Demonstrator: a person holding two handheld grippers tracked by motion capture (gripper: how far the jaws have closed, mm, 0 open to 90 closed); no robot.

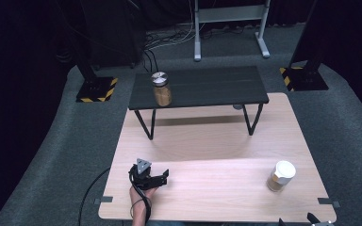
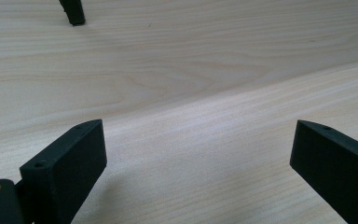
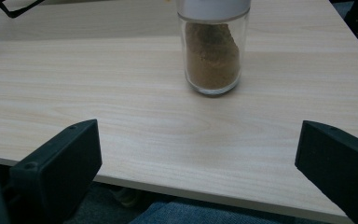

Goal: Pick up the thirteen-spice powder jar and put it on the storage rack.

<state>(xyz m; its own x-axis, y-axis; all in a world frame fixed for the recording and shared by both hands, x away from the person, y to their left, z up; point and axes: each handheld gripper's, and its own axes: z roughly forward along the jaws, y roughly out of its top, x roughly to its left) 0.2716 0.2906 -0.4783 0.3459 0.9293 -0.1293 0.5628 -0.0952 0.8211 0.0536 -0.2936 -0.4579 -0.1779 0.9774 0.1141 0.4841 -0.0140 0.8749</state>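
Observation:
A glass jar with a white lid (image 1: 281,175) (image 3: 213,51), part full of brown powder, stands on the wooden table (image 1: 207,141) near its front right corner. A second jar with a silver lid (image 1: 161,88) and brown contents sits at the left end of a low black shelf (image 1: 202,87). My left gripper (image 1: 156,179) (image 2: 200,135) hovers open over bare wood at the front left, nothing between its jaws. My right gripper (image 1: 313,219) (image 3: 198,135) is open at the table's front edge, short of the white-lidded jar and not touching it.
The black shelf stands on thin legs (image 1: 146,125) across the back half of the table; one leg tip (image 2: 74,11) appears in the left gripper view. Bare wood lies between the grippers. Grey carpet and stand bases (image 1: 96,89) surround the table.

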